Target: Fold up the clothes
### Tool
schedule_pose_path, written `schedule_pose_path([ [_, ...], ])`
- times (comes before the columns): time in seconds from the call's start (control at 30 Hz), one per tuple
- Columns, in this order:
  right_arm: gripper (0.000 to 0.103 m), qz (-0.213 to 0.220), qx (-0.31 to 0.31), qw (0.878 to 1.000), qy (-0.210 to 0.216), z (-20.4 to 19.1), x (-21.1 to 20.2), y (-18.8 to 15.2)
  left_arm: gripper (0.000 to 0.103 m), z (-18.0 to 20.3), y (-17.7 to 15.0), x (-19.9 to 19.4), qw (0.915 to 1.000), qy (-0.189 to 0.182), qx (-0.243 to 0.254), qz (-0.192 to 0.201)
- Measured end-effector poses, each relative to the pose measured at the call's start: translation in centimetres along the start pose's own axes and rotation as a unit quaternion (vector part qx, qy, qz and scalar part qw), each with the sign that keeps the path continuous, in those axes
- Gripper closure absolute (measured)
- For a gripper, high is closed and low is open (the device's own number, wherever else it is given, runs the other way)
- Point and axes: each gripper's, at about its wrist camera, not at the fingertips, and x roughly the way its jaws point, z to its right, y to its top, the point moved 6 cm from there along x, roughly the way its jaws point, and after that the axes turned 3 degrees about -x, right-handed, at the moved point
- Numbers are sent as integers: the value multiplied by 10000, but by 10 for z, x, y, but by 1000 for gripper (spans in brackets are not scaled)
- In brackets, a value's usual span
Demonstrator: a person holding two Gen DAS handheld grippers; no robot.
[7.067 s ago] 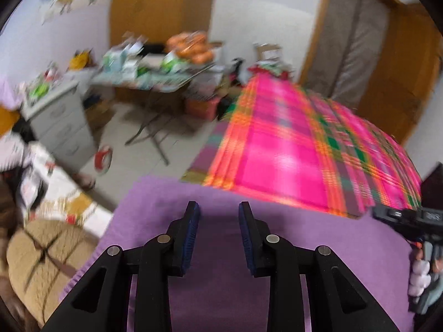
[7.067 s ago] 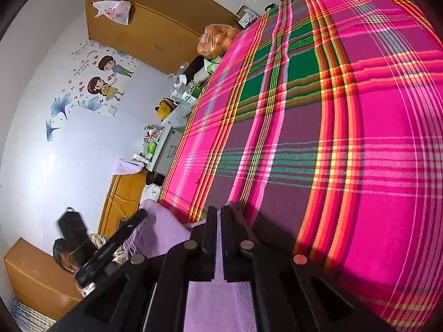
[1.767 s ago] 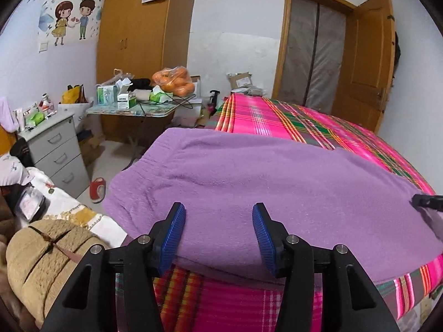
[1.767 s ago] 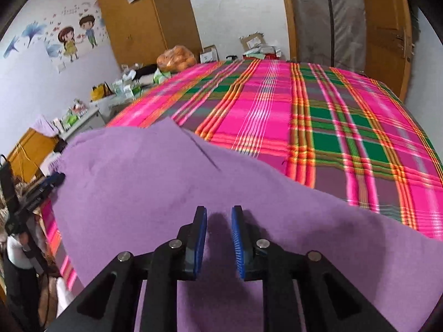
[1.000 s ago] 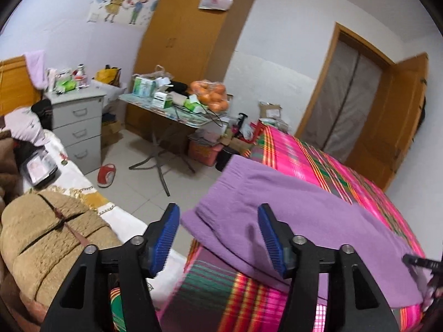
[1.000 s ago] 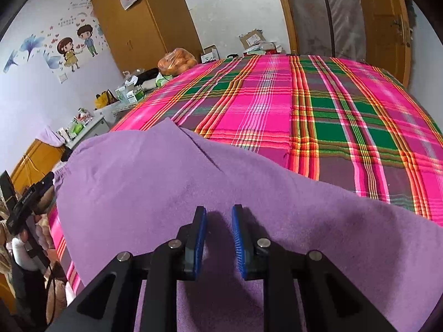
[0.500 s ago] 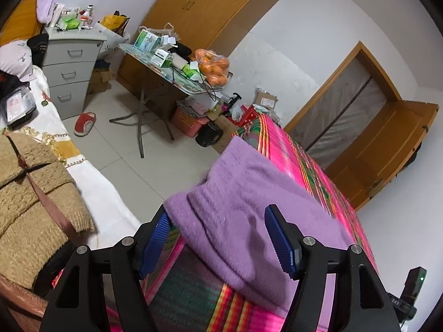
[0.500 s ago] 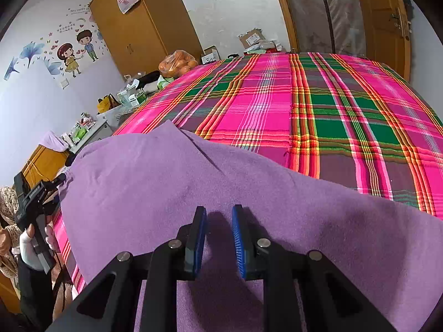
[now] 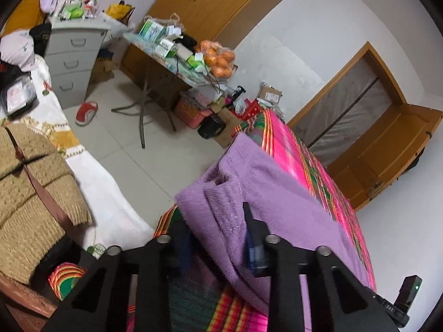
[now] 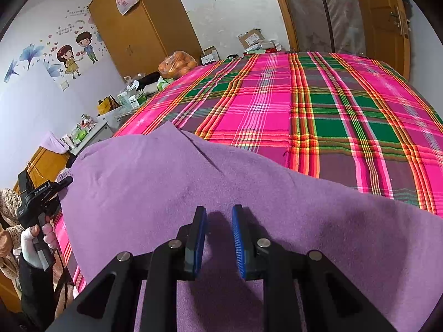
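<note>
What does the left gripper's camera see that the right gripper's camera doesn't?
Only the left wrist view shows the floor with a red slipper, the grey drawer unit and the left gripper, whose jaws have just been closing, pinching the purple garment's edge. Only the right wrist view shows the cartoon wall sticker and the right gripper standing over the cloth. Both show the garment, the plaid bedspread, the oranges and the wardrobe.
</note>
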Motion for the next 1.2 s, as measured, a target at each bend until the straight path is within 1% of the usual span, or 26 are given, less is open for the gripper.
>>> schedule_pose_path([
  [0.13, 83, 13, 74, 9999, 69, 2, 0, 0, 80, 10, 7, -7, 9999, -58, 125, 86],
  [0.33, 83, 33, 166, 9997, 150, 4, 1, 1, 81, 46, 16, -22, 9981, -245, 501, 263],
  [0.53, 83, 47, 221, 9995, 199, 4, 1, 1, 81, 106, 15, -30, 9917, -568, 1113, 286],
  [0.7, 83, 52, 252, 9994, 231, 6, 1, 2, 82, 162, -4, -30, 9808, -916, 1717, 153],
  [0.87, 83, 58, 282, 9992, 262, 6, 1, 2, 83, 206, -28, -25, 9691, -1263, 2119, -87],
  [1.07, 83, 68, 325, 9990, 299, 6, 1, 2, 83, 243, -73, -15, 9517, -1642, 2546, -499],
  [1.2, 83, 72, 344, 9989, 312, 6, 1, 2, 83, 262, -110, -5, 9369, -1847, 2837, -871],
])
